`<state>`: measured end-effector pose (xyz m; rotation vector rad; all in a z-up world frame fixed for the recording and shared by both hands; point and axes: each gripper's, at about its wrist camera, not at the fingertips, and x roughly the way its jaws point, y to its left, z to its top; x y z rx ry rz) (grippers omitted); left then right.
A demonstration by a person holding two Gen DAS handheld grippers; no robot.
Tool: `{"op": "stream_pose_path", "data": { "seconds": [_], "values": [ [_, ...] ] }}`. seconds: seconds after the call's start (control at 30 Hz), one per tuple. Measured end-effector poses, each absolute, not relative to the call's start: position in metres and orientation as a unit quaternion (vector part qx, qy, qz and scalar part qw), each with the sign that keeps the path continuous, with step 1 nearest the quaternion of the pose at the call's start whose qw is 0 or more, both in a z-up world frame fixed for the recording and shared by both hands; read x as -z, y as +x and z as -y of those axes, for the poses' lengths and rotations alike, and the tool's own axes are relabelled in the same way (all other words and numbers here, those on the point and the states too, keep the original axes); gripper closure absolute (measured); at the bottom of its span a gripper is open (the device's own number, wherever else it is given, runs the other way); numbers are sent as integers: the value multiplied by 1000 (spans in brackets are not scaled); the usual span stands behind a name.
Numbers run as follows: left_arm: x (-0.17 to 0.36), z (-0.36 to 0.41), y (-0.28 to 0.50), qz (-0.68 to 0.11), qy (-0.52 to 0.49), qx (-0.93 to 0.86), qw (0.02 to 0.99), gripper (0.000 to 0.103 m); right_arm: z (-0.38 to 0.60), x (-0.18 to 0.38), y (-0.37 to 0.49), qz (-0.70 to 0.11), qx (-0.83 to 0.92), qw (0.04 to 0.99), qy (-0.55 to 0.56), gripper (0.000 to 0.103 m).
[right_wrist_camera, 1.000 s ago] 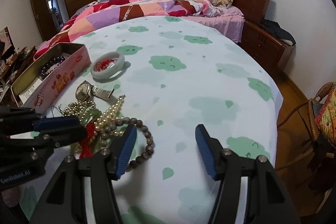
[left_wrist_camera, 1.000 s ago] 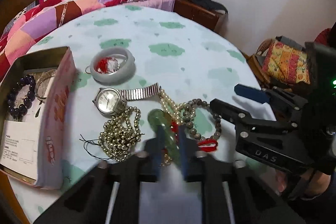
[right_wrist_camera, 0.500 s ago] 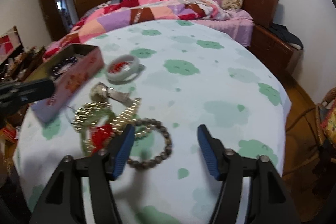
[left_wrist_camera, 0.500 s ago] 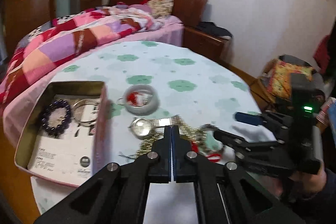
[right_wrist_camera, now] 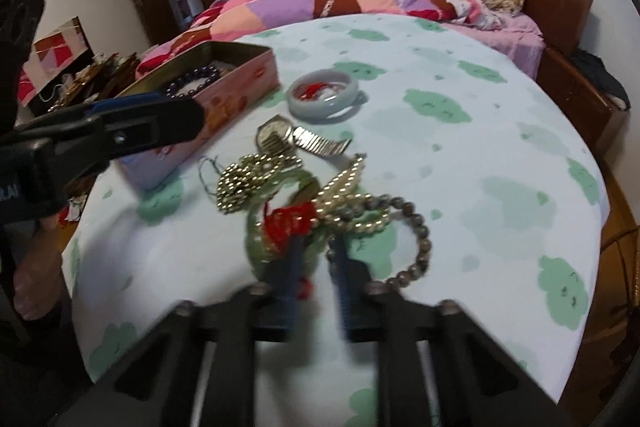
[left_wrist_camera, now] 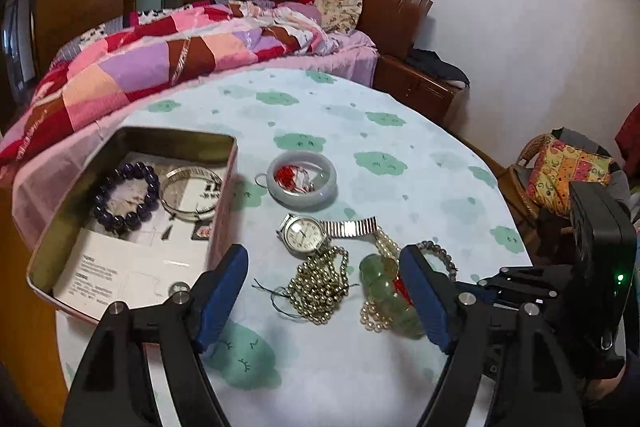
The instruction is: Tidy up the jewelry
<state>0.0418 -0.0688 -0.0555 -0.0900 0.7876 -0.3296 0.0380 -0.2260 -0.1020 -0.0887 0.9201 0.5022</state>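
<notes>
The green jade bangle (right_wrist_camera: 276,223) lies in the lower middle of the right wrist frame, tangled with a red tassel (right_wrist_camera: 290,221), a pearl strand (right_wrist_camera: 344,183) and a grey bead bracelet (right_wrist_camera: 416,239). The right gripper (right_wrist_camera: 314,267) has its fingers drawn narrow around the bangle's near rim — motion blur hides whether they actually pinch it. In the left wrist view the left gripper (left_wrist_camera: 322,297) hangs with fingers spread wide, holding nothing, above the gold bead chain (left_wrist_camera: 320,283); the tin box (left_wrist_camera: 224,183) sits at left. Likely risk: lifting drags the snagged strands along, or the smooth jade slips from a shallow grip.
</notes>
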Motion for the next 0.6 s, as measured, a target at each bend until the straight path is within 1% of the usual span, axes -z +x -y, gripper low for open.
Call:
{"op": "stream_pose_path", "data": {
  "seconds": [0.1, 0.2, 0.43, 0.5, 0.53, 0.57, 0.6],
  "values": [
    [58, 68, 43, -386, -47, 158, 907, 25, 225, 103, 36, -444, -253, 858, -38, 96],
    [58, 67, 44, -387, -51, 158, 907, 25, 227, 96, 35, -432, -245, 868, -29, 98],
    [59, 70, 42, -387, -48, 160, 907, 25, 258, 73, 42, -413, -206, 887, 3, 98],
    [60, 70, 42, -386, -48, 157, 908, 25, 262, 74, 45, -425, -236, 873, 29, 95],
    [60, 70, 42, -386, -47, 155, 908, 25, 262, 74, 44, -426, -244, 870, 39, 91],
    [60, 70, 43, -387, -46, 151, 908, 25, 260, 75, 43, -425, -247, 870, 39, 73],
    [61, 70, 43, -388, -45, 147, 909, 25, 259, 75, 41, -424, -252, 869, 37, 41]
  ]
}}
